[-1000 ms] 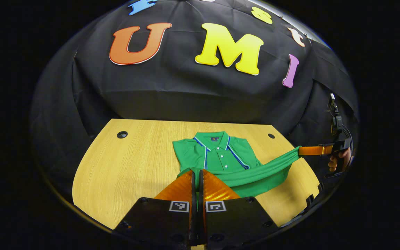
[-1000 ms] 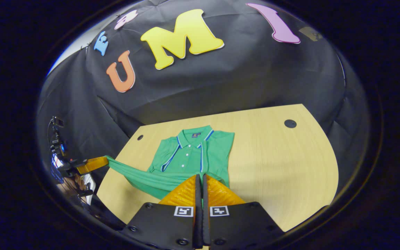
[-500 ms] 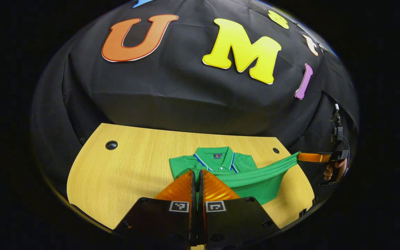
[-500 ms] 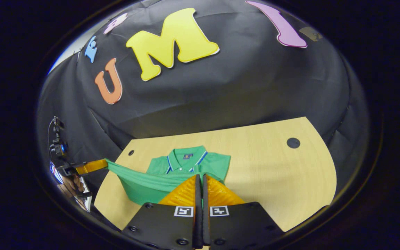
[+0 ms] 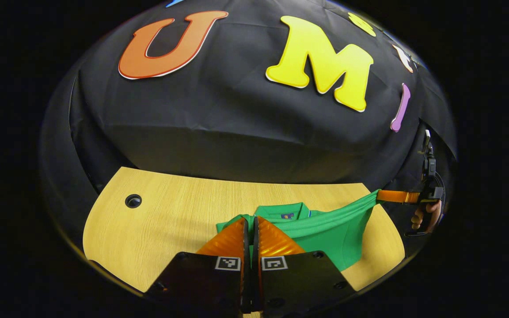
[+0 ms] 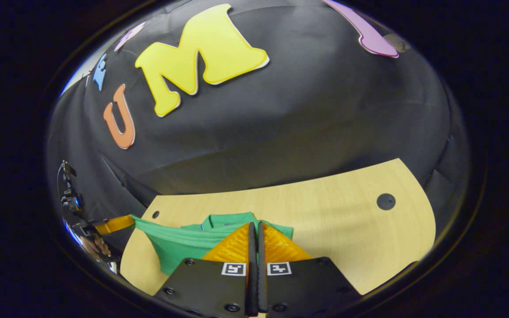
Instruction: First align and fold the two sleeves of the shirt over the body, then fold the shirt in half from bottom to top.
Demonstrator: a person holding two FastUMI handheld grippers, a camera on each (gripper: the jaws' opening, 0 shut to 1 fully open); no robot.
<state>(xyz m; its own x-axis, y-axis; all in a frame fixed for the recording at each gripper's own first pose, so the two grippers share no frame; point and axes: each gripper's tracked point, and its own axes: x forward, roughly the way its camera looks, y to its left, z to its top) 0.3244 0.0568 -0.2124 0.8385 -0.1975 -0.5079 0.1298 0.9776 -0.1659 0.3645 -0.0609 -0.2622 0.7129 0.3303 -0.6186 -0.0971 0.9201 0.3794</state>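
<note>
Both grippers are pinched tight on the shirt's (image 5: pixel 325 229) bottom hem: the left gripper (image 5: pixel 249 223) at one corner, the right gripper (image 6: pixel 254 227) at the other. The hem hangs stretched between them above the table (image 5: pixel 170 216), over the collar end lying flat.

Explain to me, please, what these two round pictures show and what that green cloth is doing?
A person holds a two-finger gripper in each hand, and a fisheye camera rides on each. In the left gripper view, the left gripper is closed on the hem of a green polo shirt lying on a light wooden table. The right gripper, with the hand holding it, pinches the same hem farther off. The right gripper view shows the scene from the other hand. The hem is lifted toward the collar.
</note>
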